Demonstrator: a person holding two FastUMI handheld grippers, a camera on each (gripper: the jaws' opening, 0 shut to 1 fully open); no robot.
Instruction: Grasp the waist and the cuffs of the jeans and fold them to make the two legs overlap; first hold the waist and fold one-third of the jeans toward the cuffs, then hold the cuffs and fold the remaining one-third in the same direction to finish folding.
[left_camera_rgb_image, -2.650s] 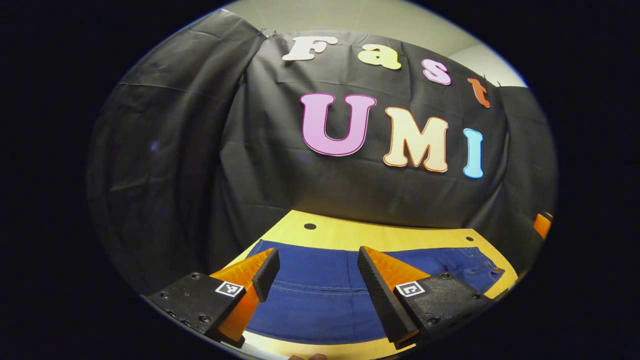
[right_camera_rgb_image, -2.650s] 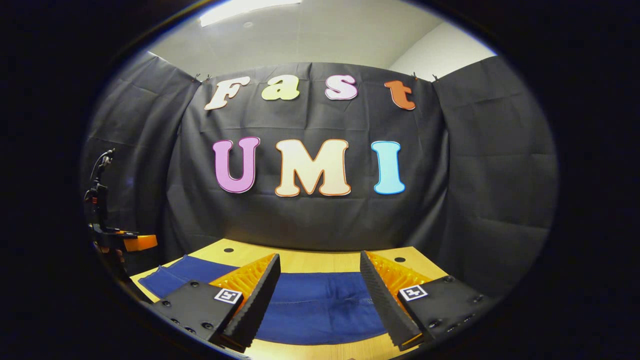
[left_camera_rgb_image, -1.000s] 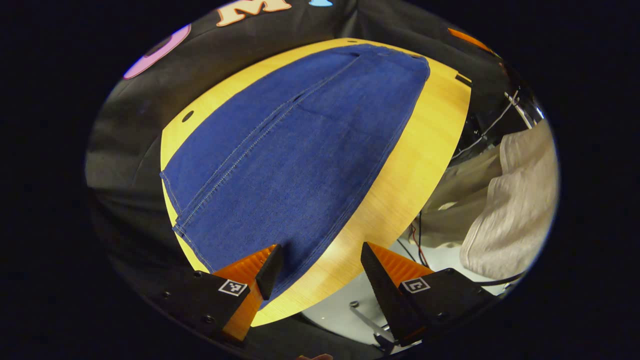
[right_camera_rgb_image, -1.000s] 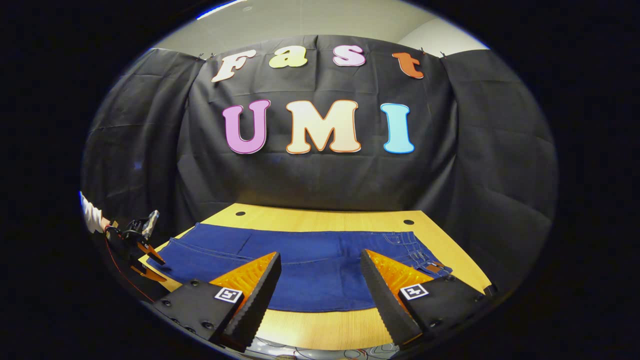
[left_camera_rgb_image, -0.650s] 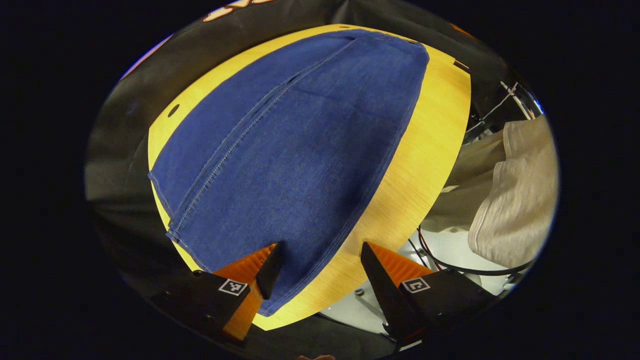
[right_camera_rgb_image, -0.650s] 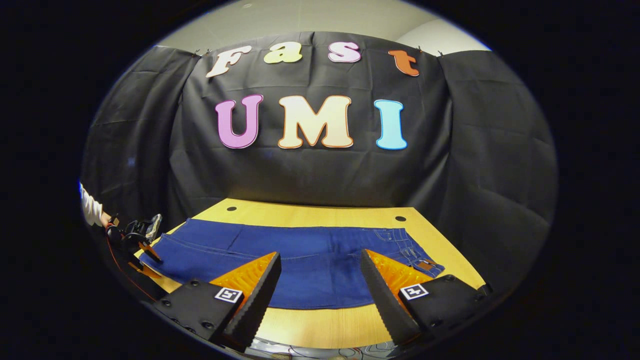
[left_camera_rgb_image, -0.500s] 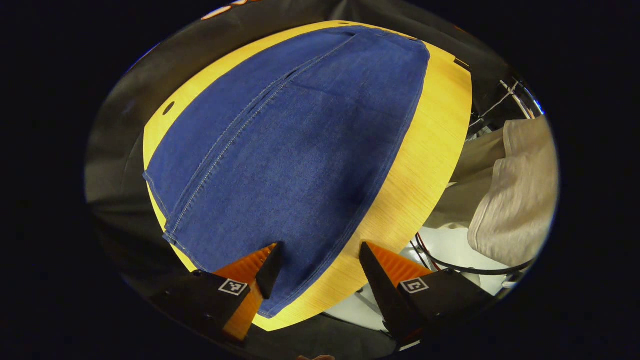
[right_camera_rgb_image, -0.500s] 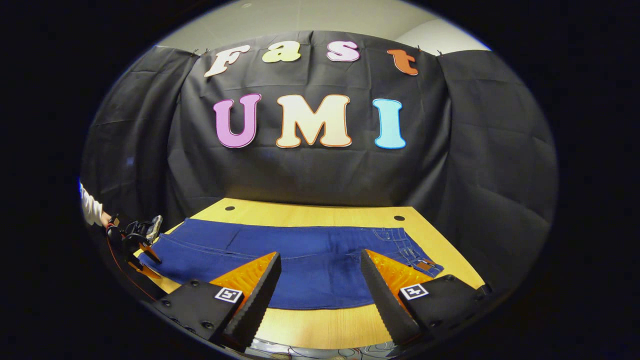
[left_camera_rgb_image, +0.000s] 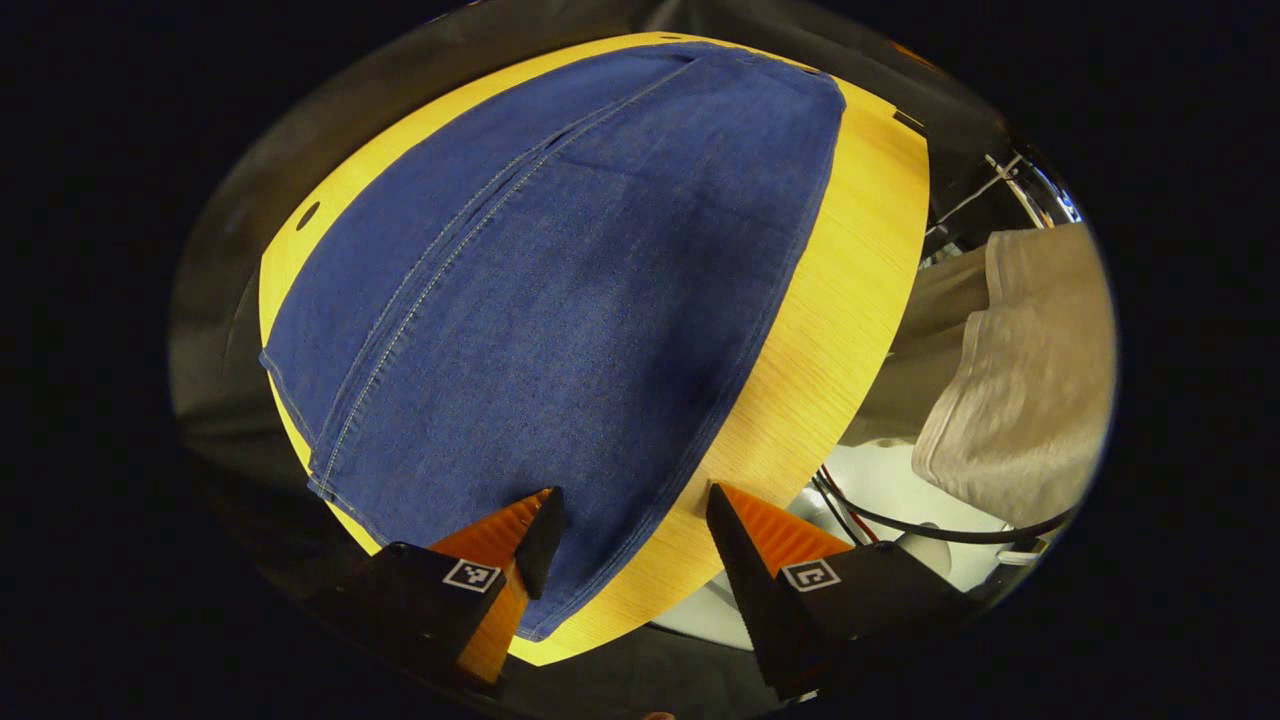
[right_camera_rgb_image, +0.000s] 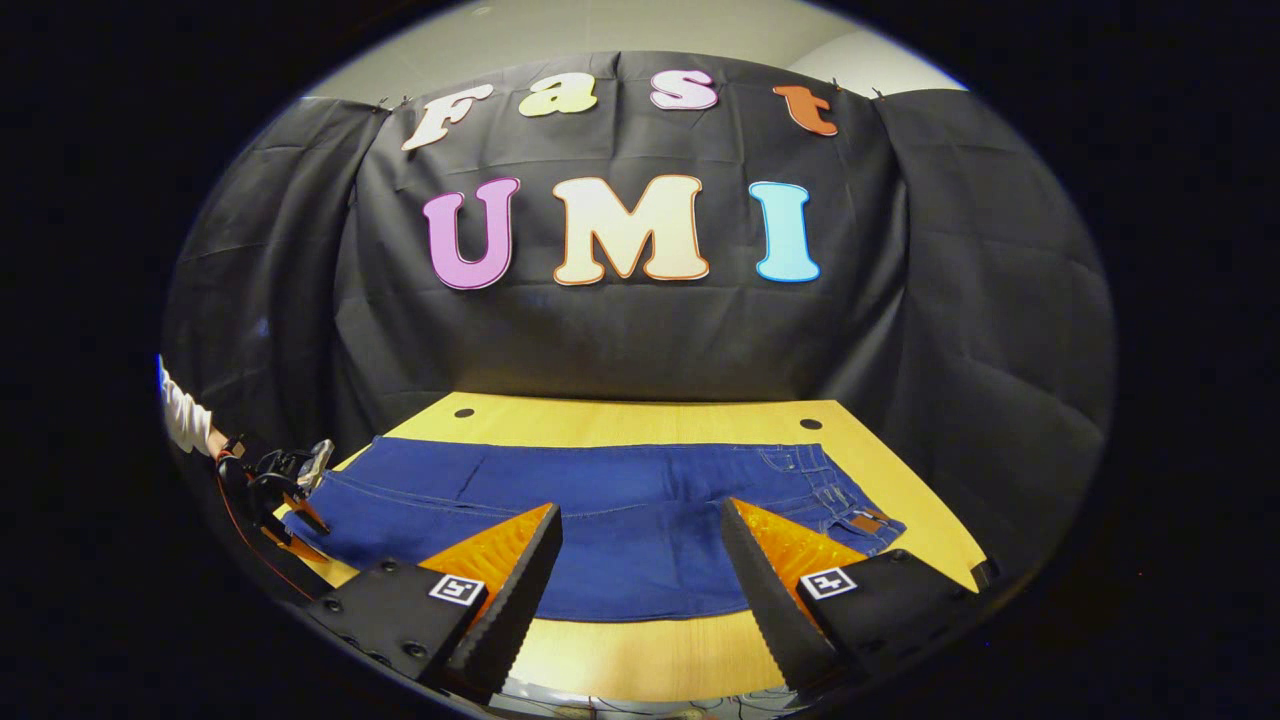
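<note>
Blue jeans (left_camera_rgb_image: 560, 280) lie flat along the yellow wooden table (left_camera_rgb_image: 850, 290), legs side by side. In the left gripper view I look from the cuff end toward the waist. My left gripper (left_camera_rgb_image: 628, 500) is open, and the near cuff's corner (left_camera_rgb_image: 570, 590) lies between its fingers, untouched as far as I can tell. In the right gripper view the jeans (right_camera_rgb_image: 620, 500) stretch across the table with the waist (right_camera_rgb_image: 850, 510) at the right and the cuffs (right_camera_rgb_image: 330, 500) at the left. My right gripper (right_camera_rgb_image: 640, 525) hangs open over the near edge of the jeans, holding nothing.
A person's beige clothing (left_camera_rgb_image: 1020, 380) stands beside the table's long edge, with cables (left_camera_rgb_image: 900, 515) on the white floor below. At the far left sits the left gripper (right_camera_rgb_image: 285, 480) held by a sleeved hand (right_camera_rgb_image: 185, 420). Two holes (right_camera_rgb_image: 464, 412) (right_camera_rgb_image: 811, 424) mark the table's far edge.
The left gripper swung from facing the wall to looking along the jeans from the cuff end, then crept closer to the cuff. The right gripper tipped down slightly, bringing more table into sight.
</note>
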